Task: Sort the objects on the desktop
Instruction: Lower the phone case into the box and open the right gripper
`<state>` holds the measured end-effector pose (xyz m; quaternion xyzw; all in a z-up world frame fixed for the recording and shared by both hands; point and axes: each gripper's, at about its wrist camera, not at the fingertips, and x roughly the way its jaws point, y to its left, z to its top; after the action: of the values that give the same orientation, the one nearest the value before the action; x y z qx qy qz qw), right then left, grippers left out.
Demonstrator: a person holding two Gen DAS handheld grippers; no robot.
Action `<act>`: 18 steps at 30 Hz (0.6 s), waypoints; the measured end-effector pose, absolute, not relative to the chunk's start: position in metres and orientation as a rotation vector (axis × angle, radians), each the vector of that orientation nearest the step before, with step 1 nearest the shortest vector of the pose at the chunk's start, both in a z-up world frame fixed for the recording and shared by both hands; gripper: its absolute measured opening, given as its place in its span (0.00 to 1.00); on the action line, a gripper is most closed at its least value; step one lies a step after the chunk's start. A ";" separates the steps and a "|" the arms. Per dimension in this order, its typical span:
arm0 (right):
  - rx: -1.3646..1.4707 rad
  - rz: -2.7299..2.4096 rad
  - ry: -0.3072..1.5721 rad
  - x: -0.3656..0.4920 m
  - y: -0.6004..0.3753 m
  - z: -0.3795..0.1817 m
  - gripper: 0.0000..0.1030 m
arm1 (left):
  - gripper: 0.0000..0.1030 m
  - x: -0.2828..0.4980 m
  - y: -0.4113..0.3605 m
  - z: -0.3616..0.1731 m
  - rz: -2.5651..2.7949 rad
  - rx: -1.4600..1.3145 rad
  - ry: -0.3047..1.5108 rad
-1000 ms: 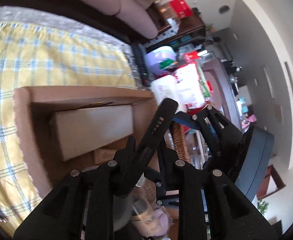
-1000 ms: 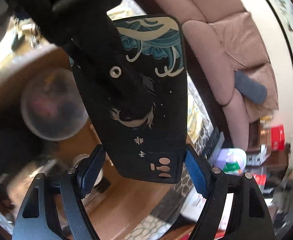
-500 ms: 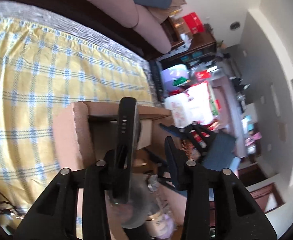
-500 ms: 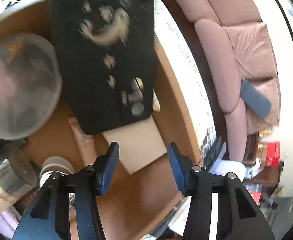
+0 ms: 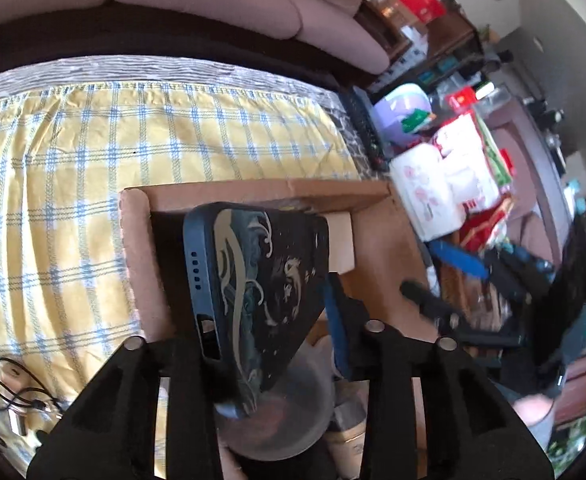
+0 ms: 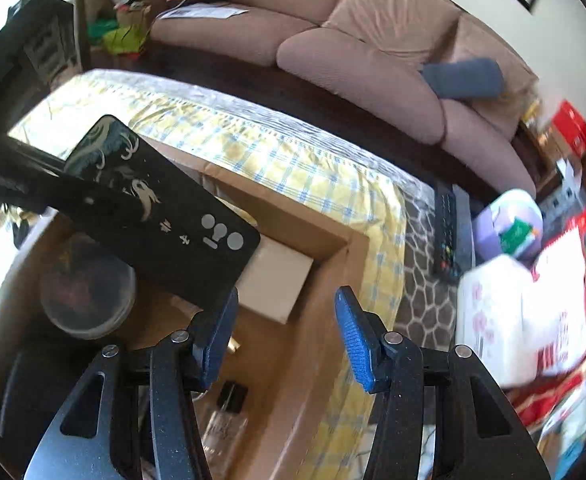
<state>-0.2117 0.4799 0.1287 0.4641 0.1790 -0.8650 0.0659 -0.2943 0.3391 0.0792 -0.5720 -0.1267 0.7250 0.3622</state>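
One phone case (image 5: 261, 280), dark with a wave pattern, is pinched in the left gripper (image 5: 269, 320) above the cardboard box (image 6: 333, 248), over a round lidded tub (image 6: 87, 300), apparently plastic. Right gripper (image 6: 285, 336) hovers at the box's edge, jaws apart and empty.

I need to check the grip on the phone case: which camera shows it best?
The left wrist view: the phone case fills the centre, with its wave pattern, side ports and the left tool clamped on it. The right wrist view shows only its patterned back from afar.
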 end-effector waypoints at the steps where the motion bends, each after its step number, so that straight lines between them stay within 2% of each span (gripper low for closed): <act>1: 1.400 -2.615 0.519 -0.208 0.474 0.129 0.50 | 0.16 -0.294 0.343 0.080 1.856 -1.487 -0.343; 7: 1.380 -2.625 0.469 -0.185 0.482 0.127 0.50 | 0.17 -0.281 0.375 0.094 1.946 -1.485 -0.100; 9: 1.377 -2.627 0.464 -0.179 0.485 0.124 0.50 | 0.24 -0.279 0.391 0.092 1.964 -1.488 -0.028; 13: 1.389 -2.644 0.412 -0.177 0.496 0.118 0.50 | 0.29 -0.281 0.413 0.082 1.991 -1.506 -0.059; 17: 1.374 -2.639 0.403 -0.172 0.500 0.119 0.50 | 0.54 -0.284 0.421 0.064 2.022 -1.556 -0.026; 18: 1.375 -2.638 0.404 -0.170 0.500 0.119 0.51 | 0.73 -0.285 0.418 0.059 2.018 -1.583 -0.038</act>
<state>-0.1703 0.5000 0.1191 0.4568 0.1341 -0.8766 0.0696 -0.2851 0.4182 0.0595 -0.5917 -0.0142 0.7543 0.2841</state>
